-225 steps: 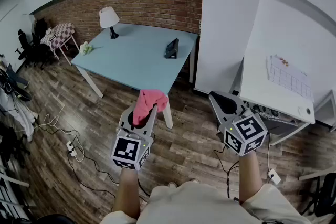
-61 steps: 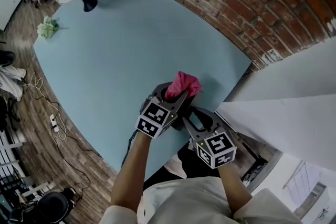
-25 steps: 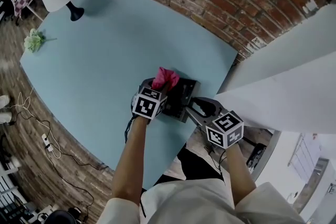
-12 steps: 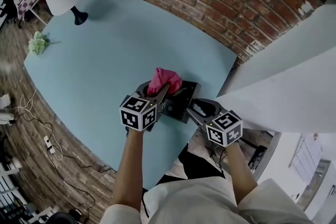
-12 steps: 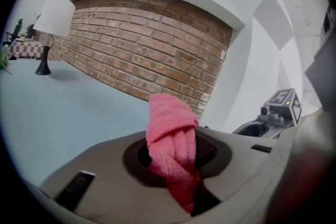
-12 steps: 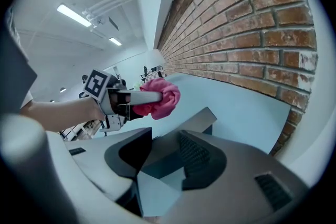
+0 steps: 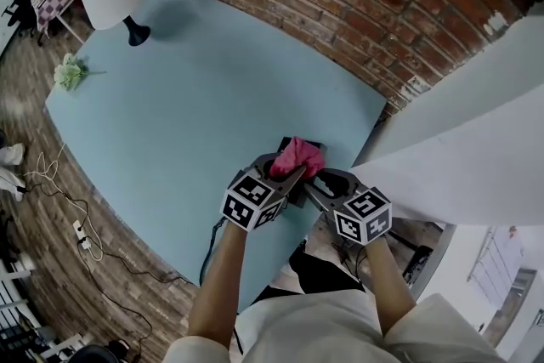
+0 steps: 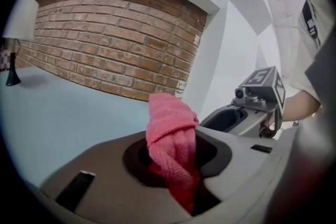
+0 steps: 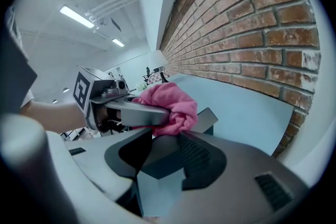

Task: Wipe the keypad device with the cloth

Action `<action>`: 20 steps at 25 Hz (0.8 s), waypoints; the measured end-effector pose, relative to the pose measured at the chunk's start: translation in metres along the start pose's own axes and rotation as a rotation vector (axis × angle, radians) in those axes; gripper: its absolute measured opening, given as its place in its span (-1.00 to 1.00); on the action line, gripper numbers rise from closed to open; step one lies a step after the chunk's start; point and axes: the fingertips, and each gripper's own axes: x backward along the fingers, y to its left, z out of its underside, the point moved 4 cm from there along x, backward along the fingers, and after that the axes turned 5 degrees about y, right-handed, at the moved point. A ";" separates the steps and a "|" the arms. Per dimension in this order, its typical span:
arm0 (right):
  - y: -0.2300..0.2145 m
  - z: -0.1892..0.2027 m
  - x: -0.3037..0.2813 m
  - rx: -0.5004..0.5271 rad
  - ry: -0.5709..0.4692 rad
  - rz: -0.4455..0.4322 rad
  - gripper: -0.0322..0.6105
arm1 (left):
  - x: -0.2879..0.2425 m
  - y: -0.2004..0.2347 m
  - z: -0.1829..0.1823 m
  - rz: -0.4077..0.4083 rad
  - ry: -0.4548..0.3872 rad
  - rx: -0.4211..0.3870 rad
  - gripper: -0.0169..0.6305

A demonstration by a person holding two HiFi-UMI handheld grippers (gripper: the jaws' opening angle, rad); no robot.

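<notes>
Pink cloth (image 7: 299, 155) lies bunched over the keypad device (image 7: 289, 141) near the blue surface's (image 7: 187, 98) right edge in the head view. In the left gripper view my left gripper (image 8: 176, 150) pinches that cloth. In the right gripper view my right gripper (image 9: 157, 165) looks clamped on the device's near end, with the cloth straight ahead.

1. Head cam: I'm above both, looking steeply down, mid-range; left gripper (image 7: 293, 174) & right gripper (image 7: 316, 185) sit low-centre.
2. Left gripper cam: tight behind its jaws, facing fwd to brick wall (image 8: 105, 44); right gripper off its right side.
3. Right gripper cam: tight behind its jaws, keypad device (image 9: 157, 157) between them; left gripper ahead-left.
4. All 3 share cloth (image 7: 299, 155) & table (image 7: 195, 98).
</notes>
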 end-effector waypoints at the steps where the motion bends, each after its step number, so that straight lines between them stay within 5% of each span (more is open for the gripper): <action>1: 0.000 0.000 0.000 0.005 -0.001 -0.001 -0.30 | -0.003 0.001 0.002 -0.006 0.004 0.001 -0.60; 20: 0.000 -0.002 0.000 0.026 0.003 -0.014 -0.30 | -0.009 0.023 0.017 -0.005 0.023 0.132 -0.57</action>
